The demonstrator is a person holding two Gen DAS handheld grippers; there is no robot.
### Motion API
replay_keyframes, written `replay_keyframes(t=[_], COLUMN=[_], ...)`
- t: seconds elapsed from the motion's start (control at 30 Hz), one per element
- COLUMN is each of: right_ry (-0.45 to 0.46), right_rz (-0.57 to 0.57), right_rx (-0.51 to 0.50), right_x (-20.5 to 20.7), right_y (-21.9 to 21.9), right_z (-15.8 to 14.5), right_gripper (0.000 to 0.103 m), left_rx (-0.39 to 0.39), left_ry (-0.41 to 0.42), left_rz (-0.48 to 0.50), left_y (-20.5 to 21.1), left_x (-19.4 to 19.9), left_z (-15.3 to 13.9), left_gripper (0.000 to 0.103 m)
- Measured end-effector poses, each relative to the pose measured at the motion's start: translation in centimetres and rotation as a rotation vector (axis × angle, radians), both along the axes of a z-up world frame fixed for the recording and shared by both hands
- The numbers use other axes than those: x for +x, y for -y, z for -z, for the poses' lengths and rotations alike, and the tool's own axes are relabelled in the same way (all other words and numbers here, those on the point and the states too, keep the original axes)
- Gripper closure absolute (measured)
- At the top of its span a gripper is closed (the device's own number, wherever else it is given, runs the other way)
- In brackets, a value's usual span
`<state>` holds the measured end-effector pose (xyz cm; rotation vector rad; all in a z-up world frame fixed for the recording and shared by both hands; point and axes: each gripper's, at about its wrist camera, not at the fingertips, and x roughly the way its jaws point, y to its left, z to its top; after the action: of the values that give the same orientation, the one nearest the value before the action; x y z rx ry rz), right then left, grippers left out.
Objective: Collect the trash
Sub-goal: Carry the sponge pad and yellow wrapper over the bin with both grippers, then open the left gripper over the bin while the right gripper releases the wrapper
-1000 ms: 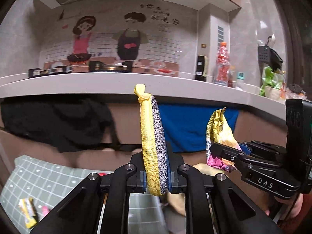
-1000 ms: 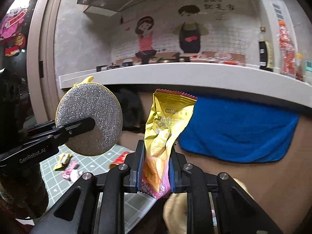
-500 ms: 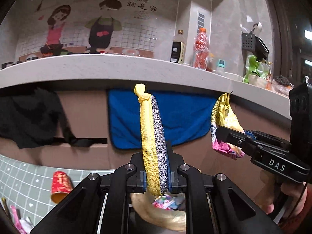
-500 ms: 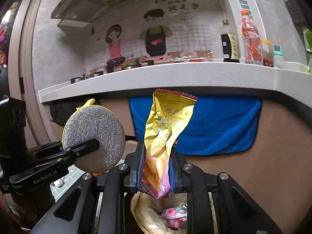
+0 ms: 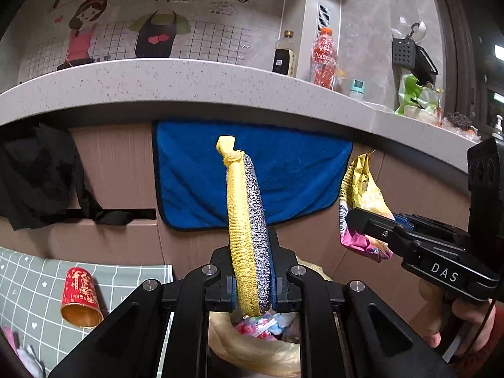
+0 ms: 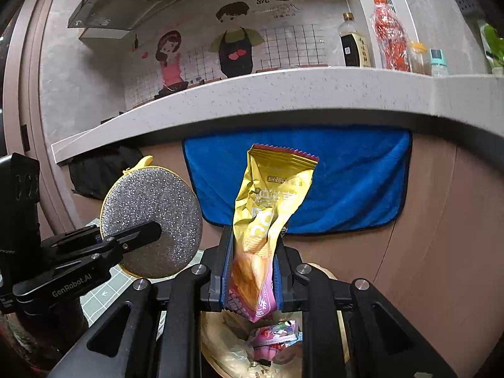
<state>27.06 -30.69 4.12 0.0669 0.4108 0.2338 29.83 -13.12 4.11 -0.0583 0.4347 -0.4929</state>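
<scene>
Kitchen surroundings framed the moment: a speckled grey counter [image 5: 189, 82] ran across the top of both views, a blue towel [image 5: 283, 173] hung from its edge over brown cabinet fronts, and a cartoon wall picture showed behind.

From the left wrist view, the left gripper [image 5: 252, 286] was clamped on a round scouring pad [image 5: 249, 230], yellow on one face and glittery silver on the other, standing edge-on and upright between the jaws. Directly below its fingers, at six o'clock, lay the open mouth of a trash bag [image 5: 252, 346] with bright wrappers already inside. At three o'clock the right gripper [image 5: 371, 220] came in from the side, pinched on a yellow snack packet [image 5: 359, 189]. At eight o'clock a red paper cup [image 5: 80, 299] lay tipped on a grey grid mat [image 5: 28, 286].

From the right wrist view, the right gripper [image 6: 252, 277] was shut on the packet's pink lower end, the yellow top standing up, and the bag's mouth again sat at six o'clock under the jaws.

Both pieces of trash appeared to be at the drop-off step, poised over the bag. The next move probably called for lowering each gripper a little toward the opening, then parting the jaws so pad and packet fell inside rather than catching on the rim. The cup remained to be collected.
</scene>
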Motion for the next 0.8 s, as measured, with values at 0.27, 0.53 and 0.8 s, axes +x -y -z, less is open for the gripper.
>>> replay_keyframes(t=[0.27,0.53,0.8], right_ry=[-0.029,-0.066,-0.151], right_rz=[0.002,0.009,0.016], right_rx=[0.018,0.026,0.078], right_x=[1.1,2.4,4.7], right_y=[0.7,1.2,2.5], right_z=[1.3,2.6,5.2], right_gripper=[0.084,0.084,0.072], left_rx=[0.007,0.006,-0.041], left_ry=[-0.026,-0.073,-0.173], left_rz=[0.003,0.017,0.117], left_y=[0.6,1.3,2.1], left_x=[0.8,2.4,5.7], left_z=[1.1,2.9,5.5], left_gripper=[0.088,0.088,0.083])
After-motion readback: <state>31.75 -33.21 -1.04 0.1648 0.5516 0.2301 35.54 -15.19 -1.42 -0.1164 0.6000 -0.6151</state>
